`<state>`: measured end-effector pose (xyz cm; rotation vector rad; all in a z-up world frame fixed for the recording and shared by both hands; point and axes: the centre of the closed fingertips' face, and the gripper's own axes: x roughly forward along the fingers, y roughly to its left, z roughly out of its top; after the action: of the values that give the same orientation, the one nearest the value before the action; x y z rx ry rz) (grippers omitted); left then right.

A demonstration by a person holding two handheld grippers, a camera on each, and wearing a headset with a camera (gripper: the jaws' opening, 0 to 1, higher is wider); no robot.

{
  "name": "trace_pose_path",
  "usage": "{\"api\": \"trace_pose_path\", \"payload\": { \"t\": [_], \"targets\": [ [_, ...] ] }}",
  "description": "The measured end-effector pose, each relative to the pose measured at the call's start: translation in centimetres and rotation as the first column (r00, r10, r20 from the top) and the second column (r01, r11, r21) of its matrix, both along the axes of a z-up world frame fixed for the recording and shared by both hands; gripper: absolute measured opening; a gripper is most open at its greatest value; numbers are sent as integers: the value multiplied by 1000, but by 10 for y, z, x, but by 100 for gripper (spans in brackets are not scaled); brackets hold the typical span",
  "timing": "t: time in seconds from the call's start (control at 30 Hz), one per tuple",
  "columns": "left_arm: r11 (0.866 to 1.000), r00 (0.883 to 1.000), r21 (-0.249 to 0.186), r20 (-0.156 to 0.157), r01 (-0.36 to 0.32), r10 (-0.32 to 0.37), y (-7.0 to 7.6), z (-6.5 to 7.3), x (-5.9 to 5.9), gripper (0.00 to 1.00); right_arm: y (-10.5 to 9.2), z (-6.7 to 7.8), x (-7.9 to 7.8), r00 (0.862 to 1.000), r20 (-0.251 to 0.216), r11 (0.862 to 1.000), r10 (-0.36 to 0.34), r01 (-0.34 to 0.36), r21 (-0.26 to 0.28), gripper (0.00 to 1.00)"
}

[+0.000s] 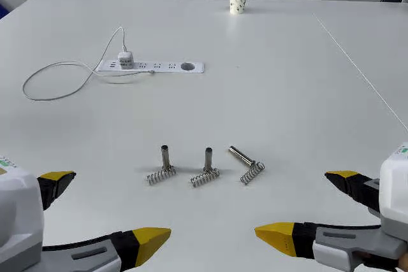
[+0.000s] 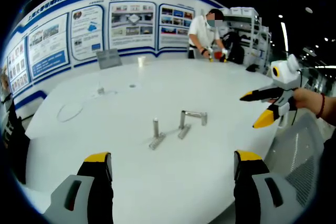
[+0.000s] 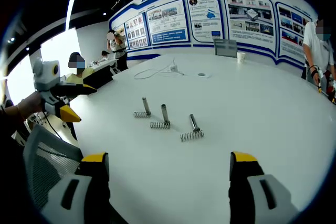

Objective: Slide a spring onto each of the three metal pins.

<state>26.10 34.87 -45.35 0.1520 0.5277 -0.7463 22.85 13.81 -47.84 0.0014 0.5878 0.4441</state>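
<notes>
Head view, nearest first: the left hand-held gripper [image 1: 105,207] and the right hand-held gripper [image 1: 306,203] sit on the near side of the middle pin [image 1: 208,158], each with its jaws spread wide and gripping nothing. All task parts rest on the white desk [image 1: 287,93]. Left of the middle pin stands the left pin [image 1: 165,155], upright; right of it, the right pin [image 1: 241,155] leans well over. One spring lies flat at the foot of each pin: the left spring [image 1: 161,175], the middle spring [image 1: 204,178] and the right spring [image 1: 252,172]. No spring is on a pin, so the task appears to be at its start. Recommended procedure: grip one spring lightly across its coils to avoid crushing it, align its bore with the pin axis, then slide it down while the other hand-held gripper steadies the pin. The right pin will probably need standing up or holding first. Well beyond the middle pin lie a power strip [image 1: 153,66] with a cable [image 1: 57,74], and farther still a paper cup [image 1: 238,0]. The left gripper view resolves what the head view leaves doubtful, namely that the right pin lies on its side. It also shows a hand [image 2: 307,98] holding the right hand-held gripper, and a person [image 2: 203,32] at the desk's far edge.
</notes>
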Motion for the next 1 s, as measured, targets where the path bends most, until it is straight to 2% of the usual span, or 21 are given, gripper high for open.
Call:
{"api": "trace_pose_path", "payload": {
  "t": [0.1, 0.2, 0.27, 0.4, 0.73, 1.0],
  "targets": [
    [1000, 1000, 0, 2, 2, -2, 0, 0, 0, 100, -1, -1, -1, 1000, -3, 1000, -1, 1, 1, 97],
    [1000, 1000, 0, 27, 8, -8, -2, 3, 2, 100, -1, -2, -1, 1000, -5, 1000, -3, 3, 1, 96],
    [1000, 1000, -4, 24, 4, -4, -2, 3, 2, 99, -2, -1, 1, 1000, 4, 1000, -4, 4, -7, 93],
    [1000, 999, 3, 40, -1, 1, -1, 4, 4, 100, -2, 0, 4, 1000, 9, 1000, -1, 1, -12, 92],
    [1000, 1000, 1, 14, -7, 7, -1, -1, 4, 100, 0, 3, 23, 1000, 18, 1000, 18, -17, -26, 91],
    [1000, 1000, -6, 3, -11, 12, -3, -4, 6, 100, -2, 4, 41, 999, 21, 999, 28, -27, -44, 85]
  ]
}}
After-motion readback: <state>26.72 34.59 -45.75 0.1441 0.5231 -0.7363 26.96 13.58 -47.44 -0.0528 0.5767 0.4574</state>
